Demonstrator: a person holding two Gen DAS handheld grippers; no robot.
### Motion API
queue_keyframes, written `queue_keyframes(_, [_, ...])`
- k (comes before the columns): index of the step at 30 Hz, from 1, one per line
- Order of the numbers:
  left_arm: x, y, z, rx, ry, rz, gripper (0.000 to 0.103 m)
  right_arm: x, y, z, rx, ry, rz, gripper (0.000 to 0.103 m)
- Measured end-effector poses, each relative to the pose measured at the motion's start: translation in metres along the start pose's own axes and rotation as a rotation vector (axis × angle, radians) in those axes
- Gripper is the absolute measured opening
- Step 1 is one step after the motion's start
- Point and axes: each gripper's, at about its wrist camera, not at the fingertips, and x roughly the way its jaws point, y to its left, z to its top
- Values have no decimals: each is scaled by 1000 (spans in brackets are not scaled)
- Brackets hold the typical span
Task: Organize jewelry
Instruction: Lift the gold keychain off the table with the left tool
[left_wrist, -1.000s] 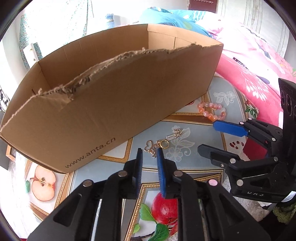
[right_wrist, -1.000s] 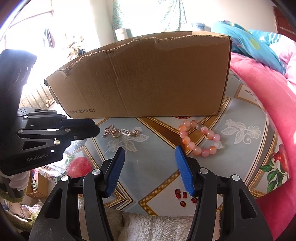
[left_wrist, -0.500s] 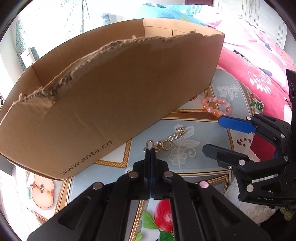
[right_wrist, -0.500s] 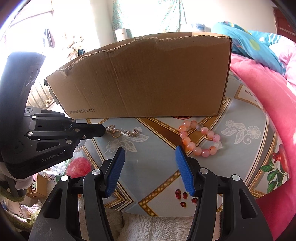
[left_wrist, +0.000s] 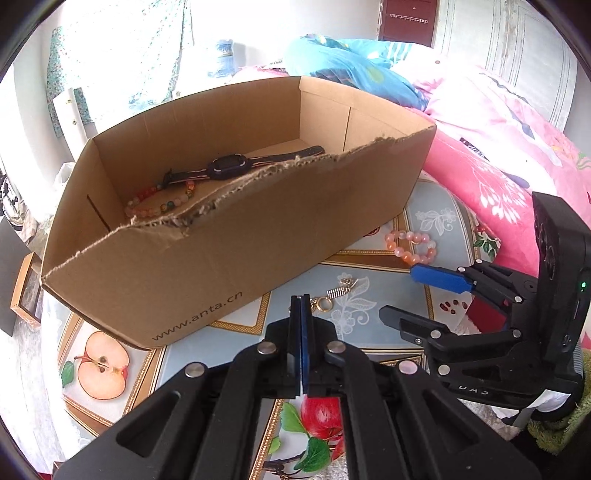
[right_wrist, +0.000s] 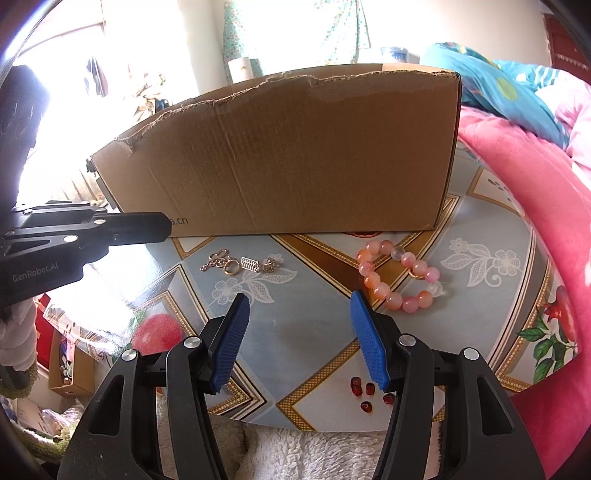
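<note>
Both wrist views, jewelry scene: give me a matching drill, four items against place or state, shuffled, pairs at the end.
Items:
1. watch
2. pink bead bracelet
3. left gripper
4. right gripper

Place or state:
A. open, nothing between its fingers
B. inside the cardboard box
C. shut
D. on the table, in front of the box

Pairs: 1-B, 2-D, 3-C, 4-A
</note>
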Motion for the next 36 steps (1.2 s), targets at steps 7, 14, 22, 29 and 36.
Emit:
queue_keyframes(7, [33,-2,-5,13,84,-5,9,4,5,-1,-13,4,-9,54])
queue_keyframes(14, [40,-2,-2,70,80,24,1,6,8,-2,-6,0,-4,54])
queue_keyframes(22, [31,-3,-1,71,50,-15,0,5,4,-5,-10,-6,0,54])
queue_keyframes(29, [-2,3,7,-8,-17,-74,0,3,1,-7,-2,-9,3,54])
queue_keyframes(36, [-26,7,4,-48,-71,-42,0,-3,-1,-4,-2,-8,-1,54])
